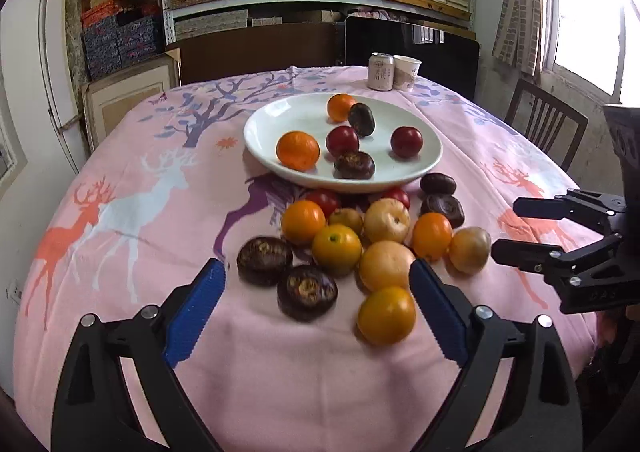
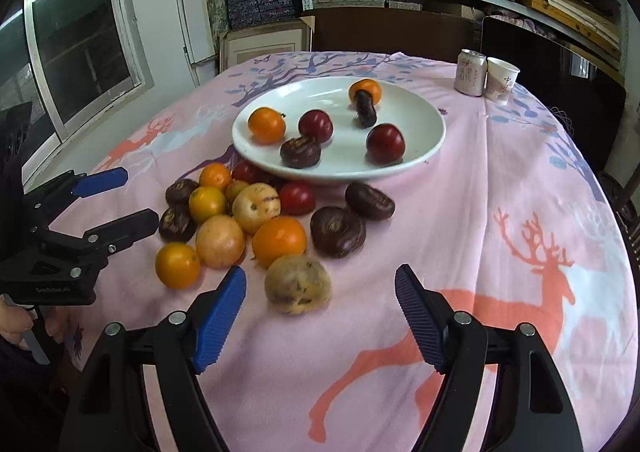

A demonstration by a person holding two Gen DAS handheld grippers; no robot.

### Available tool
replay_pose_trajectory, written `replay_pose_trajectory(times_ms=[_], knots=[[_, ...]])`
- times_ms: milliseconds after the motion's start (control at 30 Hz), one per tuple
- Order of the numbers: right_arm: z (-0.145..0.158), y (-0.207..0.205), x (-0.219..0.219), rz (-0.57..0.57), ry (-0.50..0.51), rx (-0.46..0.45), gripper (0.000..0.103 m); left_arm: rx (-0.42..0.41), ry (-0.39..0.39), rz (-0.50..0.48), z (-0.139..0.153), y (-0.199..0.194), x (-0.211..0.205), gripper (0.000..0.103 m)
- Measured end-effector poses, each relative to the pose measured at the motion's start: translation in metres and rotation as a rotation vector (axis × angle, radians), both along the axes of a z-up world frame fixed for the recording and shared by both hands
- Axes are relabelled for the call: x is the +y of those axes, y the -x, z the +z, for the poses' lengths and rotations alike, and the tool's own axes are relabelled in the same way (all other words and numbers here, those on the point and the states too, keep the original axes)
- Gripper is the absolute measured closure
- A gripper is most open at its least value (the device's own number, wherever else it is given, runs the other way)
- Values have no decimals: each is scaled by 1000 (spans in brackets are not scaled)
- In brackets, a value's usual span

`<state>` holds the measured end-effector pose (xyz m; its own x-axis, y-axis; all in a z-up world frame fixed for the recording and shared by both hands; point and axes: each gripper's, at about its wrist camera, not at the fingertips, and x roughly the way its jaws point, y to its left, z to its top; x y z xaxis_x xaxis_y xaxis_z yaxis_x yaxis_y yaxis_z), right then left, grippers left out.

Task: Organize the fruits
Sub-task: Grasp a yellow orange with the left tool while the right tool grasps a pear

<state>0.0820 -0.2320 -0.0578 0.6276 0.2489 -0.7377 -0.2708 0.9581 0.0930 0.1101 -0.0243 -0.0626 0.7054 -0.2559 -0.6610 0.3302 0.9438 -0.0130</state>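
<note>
Heaped on the pink deer-print desk (image 2: 500, 179) just in front of the white plate (image 2: 432, 123): oranges, red plums, pale speckled pears and dark wrinkled fruits, many touching. Nearest the right tool (image 2: 320, 306), a speckled tan pear (image 2: 298, 284); between the left tool (image 1: 316, 294) tips, a dark wrinkled fruit (image 1: 307, 292) and an orange (image 1: 386, 315). Probably light, round, smooth-skinned, prone to roll; plums likely soft, so easily bruised. Best taken across the widest middle, gently. Both tools wide apart, holding nothing. Six fruits already on the plate. Beyond, a can (image 2: 471, 71) beside a paper cup (image 2: 501, 80)
</note>
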Motion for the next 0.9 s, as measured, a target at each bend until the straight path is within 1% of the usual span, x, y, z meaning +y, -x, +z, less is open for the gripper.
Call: replay_pose_trajectory(times_ms=[67,133,200,300,333,367,400,467,567,600,667,733,767,833,867,900], knots=[[-4,-3,2,-8,1,3,25,15,16,7,-4,6,3,12],[-8,-6,6,-11,7,14,25,28,16,7,-8,12,4,12],[-12,-9,11,4,10,26,25,25,4,4,-9,16,3,12],[-20,-10,18,-3,68,11,26,19,-34,3,-11,20,-2,12],[-22,-11,19,-2,77,16,30,21,-48,3,-13,19,-5,12],[-23,-11,20,14,69,19,56,22,-63,4,-14,18,-7,12],[-22,-9,20,9,83,4,61,22,-81,4,-17,19,-10,12],[-20,-5,18,-11,86,-21,61,22,-107,3,-19,18,-15,12],[-15,5,10,-45,85,-73,61,21,-109,-24,-18,20,-24,13],[-14,7,6,-55,85,-84,61,18,-117,-37,-18,20,-29,15],[-14,8,-4,-81,66,-85,61,12,-138,-54,-19,21,-38,17],[-16,7,-14,-96,38,-64,61,11,-154,-68,-19,21,-47,19],[-17,5,-19,-104,18,-55,61,9,-164,-75,-21,20,-51,23],[-18,4,-24,-109,-8,-39,61,28,-198,-85,-28,16,-59,42],[-18,3,-24,-107,-11,-39,61,52,-210,-84,-34,12,-61,47],[-18,4,-23,-102,-9,-42,61,82,-202,-83,-37,8,-61,62]])
